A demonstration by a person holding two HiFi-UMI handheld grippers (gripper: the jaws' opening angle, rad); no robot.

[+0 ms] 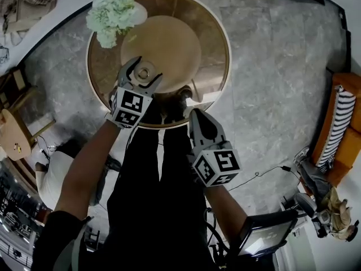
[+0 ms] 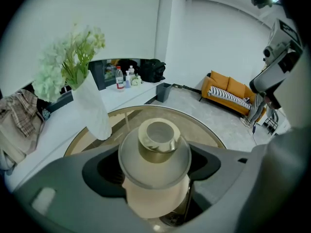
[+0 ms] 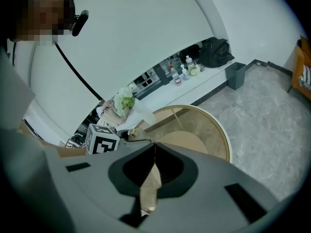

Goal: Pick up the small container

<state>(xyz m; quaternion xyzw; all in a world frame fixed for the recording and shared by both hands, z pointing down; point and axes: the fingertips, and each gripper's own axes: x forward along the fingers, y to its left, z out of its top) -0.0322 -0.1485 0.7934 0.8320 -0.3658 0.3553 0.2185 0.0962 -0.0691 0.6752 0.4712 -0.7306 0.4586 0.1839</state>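
Head view: at centre left, over the near edge of the round glass-topped table with the wooden rim [image 1: 217, 33], the left gripper [image 1: 144, 75] closes around the small pale container with a clear lid and brass knob [image 1: 144, 70]. The right gripper [image 1: 196, 117] hangs lower, off the table.

Left gripper view: both jaws press the container's sides at frame centre.

Right gripper view: jaws together, nothing between.

The grasp looks made. Next comes a level lift, lest the lid slide.
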